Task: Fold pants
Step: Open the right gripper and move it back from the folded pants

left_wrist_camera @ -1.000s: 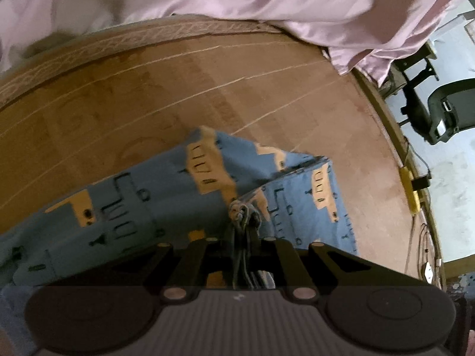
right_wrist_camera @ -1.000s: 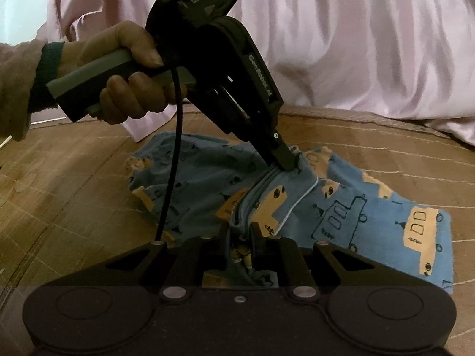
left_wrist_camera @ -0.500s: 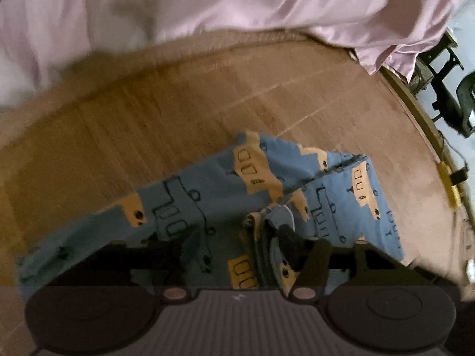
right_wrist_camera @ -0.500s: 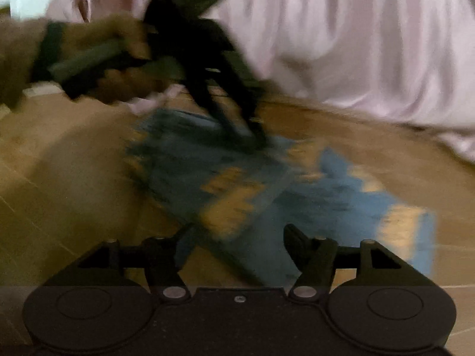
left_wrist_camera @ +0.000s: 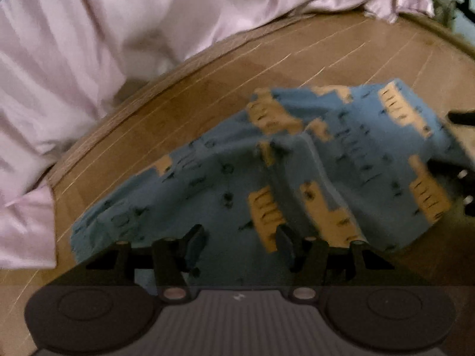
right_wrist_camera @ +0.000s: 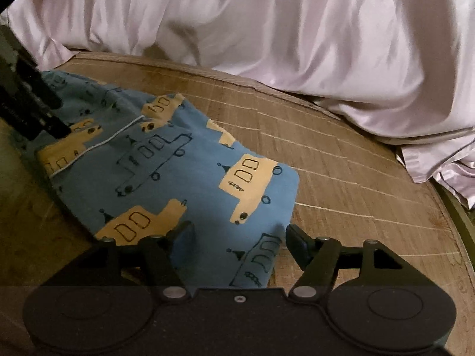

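Left wrist view: left tongs point(left_wrist_camera: 239, 244) spread wide, nothing between the fingers point(left_wrist_camera: 194, 241), poised just above the pants point(left_wrist_camera: 225, 184). Pants blue with yellow bus print, lying in a rumpled, partly folded heap on a brown woven mat point(left_wrist_camera: 207, 89); frame blurred, so fold lines hard to read. Raised ridge of cloth running up the middle of the heap. Pink satin sheet point(left_wrist_camera: 104, 29) bunched along the far edge of the mat. Dark part of the right tongs poking in at the right edge, by the pants' right side; contact not clear.

Right wrist view: right tongs point(right_wrist_camera: 239, 238) also wide open, holding nothing. Left finger point(right_wrist_camera: 184, 234) over the near end of the pants point(right_wrist_camera: 166, 160), right finger over bare mat point(right_wrist_camera: 341, 178) just off the cloth's edge. Pants lying flat on the mat, stretching from the near centre up to the far left; white piping line visible across the upper part. Left tongs point(right_wrist_camera: 61, 127) entering from the left edge, tip down at the far end of the pants, seemingly touching the cloth; opening not readable from this angle. Pink sheet point(right_wrist_camera: 297, 29) draped across the whole background, spilling down past the mat's right edge.
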Available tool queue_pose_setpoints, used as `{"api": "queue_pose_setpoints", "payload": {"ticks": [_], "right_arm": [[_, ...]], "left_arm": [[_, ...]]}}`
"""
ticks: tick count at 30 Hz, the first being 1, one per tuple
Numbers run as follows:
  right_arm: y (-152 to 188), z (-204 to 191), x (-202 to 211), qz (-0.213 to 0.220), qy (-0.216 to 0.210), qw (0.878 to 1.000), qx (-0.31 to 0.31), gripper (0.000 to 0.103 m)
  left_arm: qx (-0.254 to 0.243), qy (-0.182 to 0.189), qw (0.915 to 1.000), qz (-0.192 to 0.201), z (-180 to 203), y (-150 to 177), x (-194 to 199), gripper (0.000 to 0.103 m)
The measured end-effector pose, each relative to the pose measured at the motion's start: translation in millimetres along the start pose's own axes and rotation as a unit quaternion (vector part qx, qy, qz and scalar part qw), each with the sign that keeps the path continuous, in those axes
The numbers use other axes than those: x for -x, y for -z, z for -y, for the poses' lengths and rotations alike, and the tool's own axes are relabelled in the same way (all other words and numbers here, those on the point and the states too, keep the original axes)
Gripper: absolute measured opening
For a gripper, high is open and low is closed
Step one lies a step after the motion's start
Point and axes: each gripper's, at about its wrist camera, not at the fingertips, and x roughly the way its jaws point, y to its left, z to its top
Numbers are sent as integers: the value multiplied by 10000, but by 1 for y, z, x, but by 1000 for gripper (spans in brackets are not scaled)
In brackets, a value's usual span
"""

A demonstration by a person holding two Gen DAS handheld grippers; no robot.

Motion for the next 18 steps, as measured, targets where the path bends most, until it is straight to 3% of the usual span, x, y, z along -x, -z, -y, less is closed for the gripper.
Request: {"api": "queue_pose_setpoints", "payload": {"ticks": [4,8,12,14,16,18], "right_arm": [[0,1,3,62,85,9999,-82,76],[4,-2,20,554,89,9984,-78,83],[1,-14,42,1024,-37,9947,34,89],[2,-20,52,1223,-82,9924,46,99],[4,-28,64,1415,-146,9898,109,101],[7,-33,73,1520,-164,9882,129,102]], "left_arm": [[300,-93,9995,69,-9,5,8,60],[1097,179,9929,423,-34,18,31,67],[2088,185,9755,665,-64,40,53,69],[2561,65,9627,872,-78,55,64,75],[2913,-72,9503,1094,-90,69,74,84],[3247,-285,9372,1243,-100,85,81,84]]}}
